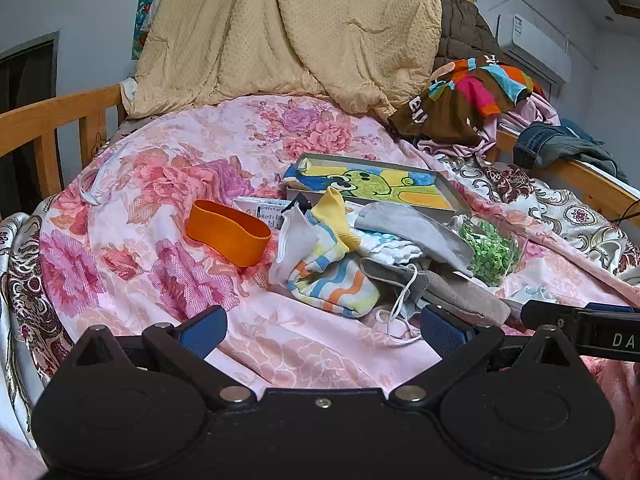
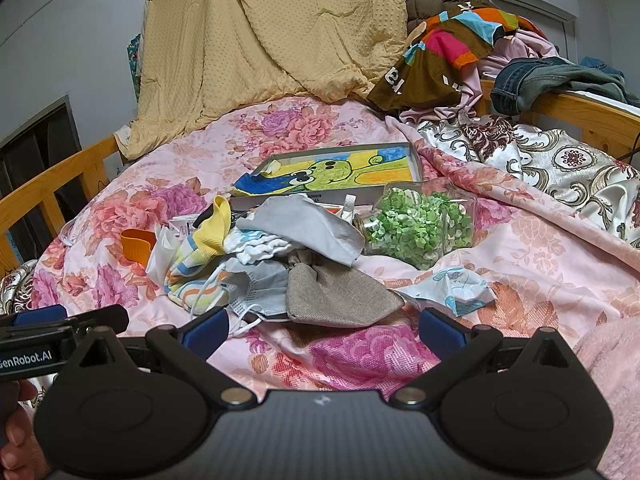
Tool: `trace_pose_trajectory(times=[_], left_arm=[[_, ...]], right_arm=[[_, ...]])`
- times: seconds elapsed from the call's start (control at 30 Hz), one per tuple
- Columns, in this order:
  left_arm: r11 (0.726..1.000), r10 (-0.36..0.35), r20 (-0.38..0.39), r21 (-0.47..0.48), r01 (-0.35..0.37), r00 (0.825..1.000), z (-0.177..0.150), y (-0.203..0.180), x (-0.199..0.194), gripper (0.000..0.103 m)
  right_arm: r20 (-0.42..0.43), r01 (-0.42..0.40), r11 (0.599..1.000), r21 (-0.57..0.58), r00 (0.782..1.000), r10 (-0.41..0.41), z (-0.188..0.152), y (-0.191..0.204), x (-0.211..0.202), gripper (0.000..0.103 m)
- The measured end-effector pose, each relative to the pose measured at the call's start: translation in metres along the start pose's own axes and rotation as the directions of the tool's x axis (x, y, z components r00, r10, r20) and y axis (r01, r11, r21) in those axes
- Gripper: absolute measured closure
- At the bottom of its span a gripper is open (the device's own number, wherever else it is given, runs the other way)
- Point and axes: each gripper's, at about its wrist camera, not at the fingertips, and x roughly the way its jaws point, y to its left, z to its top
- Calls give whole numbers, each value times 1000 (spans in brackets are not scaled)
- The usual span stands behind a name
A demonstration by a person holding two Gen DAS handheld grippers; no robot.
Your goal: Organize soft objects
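Note:
A heap of soft things lies mid-bed: a striped sock with a yellow cuff [image 1: 332, 280] [image 2: 200, 276], a grey cloth [image 1: 412, 228] [image 2: 308, 220], a beige linen pouch [image 2: 340, 300] [image 1: 468, 300], a grey face mask [image 2: 256, 288] and a white patterned cloth [image 2: 448, 284]. My left gripper [image 1: 320, 330] is open and empty, just short of the heap. My right gripper [image 2: 322, 330] is open and empty, just short of the pouch. Each gripper shows at the edge of the other's view.
An orange silicone band [image 1: 228, 236] lies left of the heap. A clear jar of green bits [image 2: 420, 228] lies on its side at the right. A shallow box with a frog drawing [image 2: 340, 172] sits behind. Wooden rails [image 1: 48, 120] and piled clothes [image 2: 460, 48] border the floral bedspread [image 2: 540, 248].

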Motion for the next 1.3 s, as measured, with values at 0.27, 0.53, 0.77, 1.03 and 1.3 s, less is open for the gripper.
trace_pose_trajectory(times=[0.27, 0.53, 0.77, 1.03, 1.3], left_arm=[[1000, 1, -2, 0, -1, 1000, -1, 0, 0, 1], [1000, -1, -2, 1, 1, 1000, -1, 0, 0, 1], [1000, 0, -3, -1, 0, 1000, -1, 0, 0, 1], [1000, 2, -6, -1, -2, 1000, -3, 1, 1, 1], [1000, 0, -7, -2, 0, 1000, -3, 2, 2, 1]], right_arm=[[0, -1, 1000, 1, 1000, 1, 0, 0, 0, 0], [-1, -1, 1000, 2, 1000, 1, 0, 0, 1, 0], [-2, -4, 1000, 3, 1000, 4, 0, 0, 1, 0], [-4, -2, 1000, 4, 1000, 2, 1, -1, 1, 0], [-6, -3, 1000, 5, 1000, 3, 0, -1, 2, 0]])
